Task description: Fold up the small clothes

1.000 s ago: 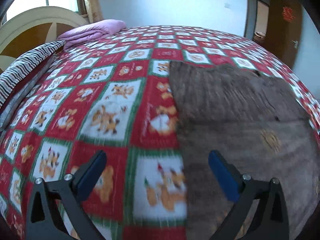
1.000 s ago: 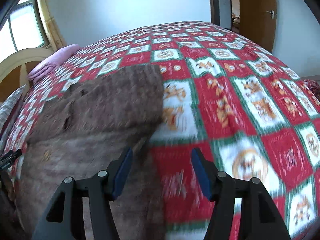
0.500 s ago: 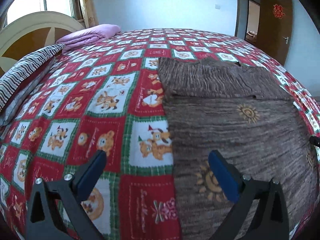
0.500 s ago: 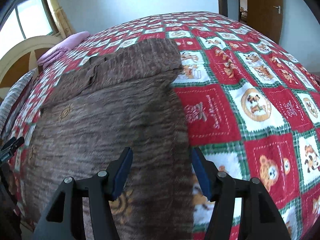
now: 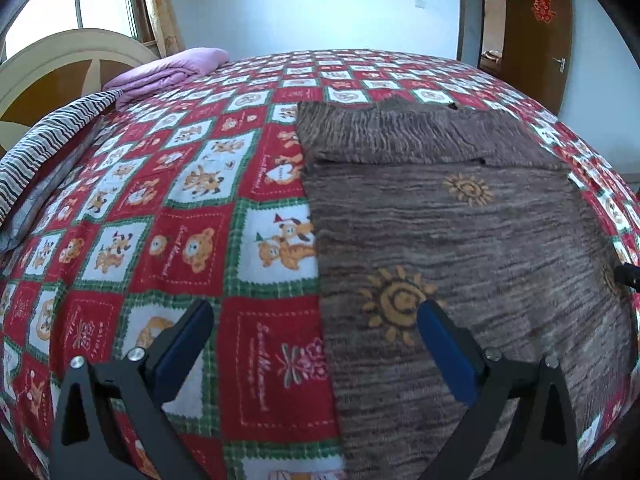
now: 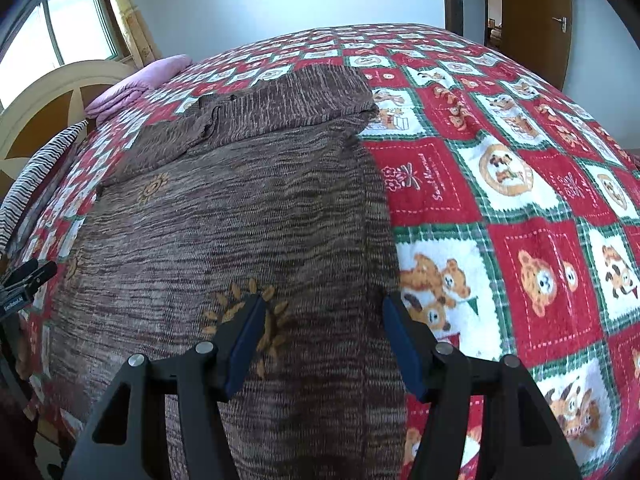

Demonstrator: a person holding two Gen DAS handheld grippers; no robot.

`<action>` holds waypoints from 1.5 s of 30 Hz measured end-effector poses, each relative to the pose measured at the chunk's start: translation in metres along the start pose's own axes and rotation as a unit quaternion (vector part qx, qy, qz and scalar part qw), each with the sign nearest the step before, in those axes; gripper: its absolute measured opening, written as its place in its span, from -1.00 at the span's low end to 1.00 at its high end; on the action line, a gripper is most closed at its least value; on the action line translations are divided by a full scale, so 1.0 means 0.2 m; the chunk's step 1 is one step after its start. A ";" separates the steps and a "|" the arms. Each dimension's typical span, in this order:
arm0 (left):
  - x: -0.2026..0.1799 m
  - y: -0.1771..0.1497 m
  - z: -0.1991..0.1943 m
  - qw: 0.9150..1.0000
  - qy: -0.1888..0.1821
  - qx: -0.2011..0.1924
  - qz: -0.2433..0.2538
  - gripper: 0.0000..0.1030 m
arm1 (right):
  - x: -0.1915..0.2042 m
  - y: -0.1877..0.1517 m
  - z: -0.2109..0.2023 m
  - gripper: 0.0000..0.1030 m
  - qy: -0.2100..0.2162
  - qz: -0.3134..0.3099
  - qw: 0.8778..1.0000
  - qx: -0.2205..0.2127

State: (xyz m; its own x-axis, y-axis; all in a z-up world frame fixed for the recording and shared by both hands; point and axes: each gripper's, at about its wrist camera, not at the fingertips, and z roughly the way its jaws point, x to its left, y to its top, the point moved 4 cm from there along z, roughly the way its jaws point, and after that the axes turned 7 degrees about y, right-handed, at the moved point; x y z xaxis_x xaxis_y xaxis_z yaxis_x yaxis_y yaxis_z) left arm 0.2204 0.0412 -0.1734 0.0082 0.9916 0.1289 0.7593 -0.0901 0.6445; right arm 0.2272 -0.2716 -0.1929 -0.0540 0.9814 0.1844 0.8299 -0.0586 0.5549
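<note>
I see left gripper [image 5: 314,340] wide, nothing held, astride sweater's left edge | right gripper [image 6: 324,334] wide, nothing held, over its right edge | brown sweater [image 5: 460,240] flat on checked bedspread [image 5: 192,208] | purple bedding [image 5: 168,74] far

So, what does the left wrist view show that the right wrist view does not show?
Only the left wrist view shows the left gripper, open, straddling the left edge of the brown sweater, and the tip of the right gripper at the frame's right edge. Only the right wrist view shows the right gripper between its open fingers over the sweater's right edge, with the bedspread beyond. Both share the sweater, bedspread, purple blanket and door.
</note>
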 end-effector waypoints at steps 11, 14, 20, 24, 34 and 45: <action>-0.06 -0.13 -0.07 0.999 -0.024 0.016 0.015 0.91 | 0.03 -0.07 -0.03 0.24 -0.007 -0.007 1.000 0.011; -0.06 -0.18 -0.10 0.999 -0.035 0.023 0.019 0.82 | 0.06 -0.11 -0.04 0.34 -0.009 -0.020 1.000 0.019; -0.01 -0.26 -0.15 0.998 -0.045 0.032 0.015 0.72 | 0.06 -0.14 -0.04 0.38 -0.012 -0.033 0.999 0.012; -0.01 -0.33 -0.16 0.998 -0.054 0.041 0.016 0.57 | 0.06 -0.15 -0.05 0.38 -0.009 -0.027 1.000 0.013; -0.01 -0.50 -0.24 0.993 -0.105 0.056 -0.002 0.02 | 0.06 -0.18 -0.08 0.39 -0.005 -0.022 1.000 0.013; -0.04 -0.53 -0.24 0.991 -0.123 0.057 -0.017 -0.33 | 0.07 -0.20 -0.09 0.39 -0.003 -0.019 1.000 0.011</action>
State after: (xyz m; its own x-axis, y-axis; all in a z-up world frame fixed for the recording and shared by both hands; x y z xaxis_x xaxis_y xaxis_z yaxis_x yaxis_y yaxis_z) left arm 0.1079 0.0375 -0.2073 0.1296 0.9877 -0.0870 0.8298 -0.0600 0.5548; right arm 0.1837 -0.2589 -0.1970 -0.0826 0.9838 0.1593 0.8397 -0.0175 0.5428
